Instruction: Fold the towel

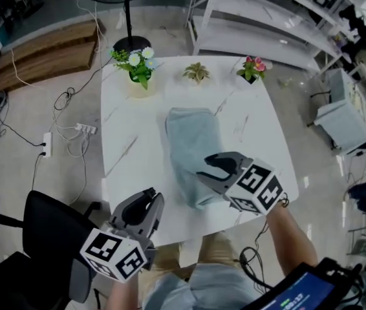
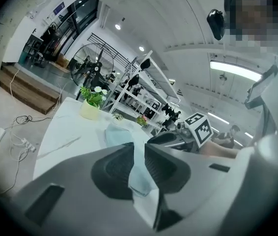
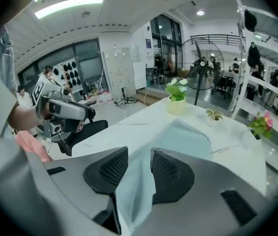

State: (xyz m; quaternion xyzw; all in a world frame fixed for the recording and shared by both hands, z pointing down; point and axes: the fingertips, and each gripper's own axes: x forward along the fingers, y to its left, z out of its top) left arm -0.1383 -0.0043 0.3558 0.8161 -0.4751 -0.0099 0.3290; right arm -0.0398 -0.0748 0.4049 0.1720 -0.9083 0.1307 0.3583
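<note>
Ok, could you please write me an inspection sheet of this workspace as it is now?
Surface: white marble-look table.
Job's things: light blue towel, a long narrow strip running from the middle toward the near edge.
Clutter: white-flowered plant, small green plant and pink-flowered plant along the far edge.
Grippers: left gripper open, empty, off the near left corner; right gripper open over the towel's near end.
Cables: power strip and loose cords on the floor.
Surroundings: fan stand, black chair, shelving.

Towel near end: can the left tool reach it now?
Likely yes: the left tool is open, just left of the towel, only bare table between. The right tool, also open, hangs over that end and may crowd it.
</note>
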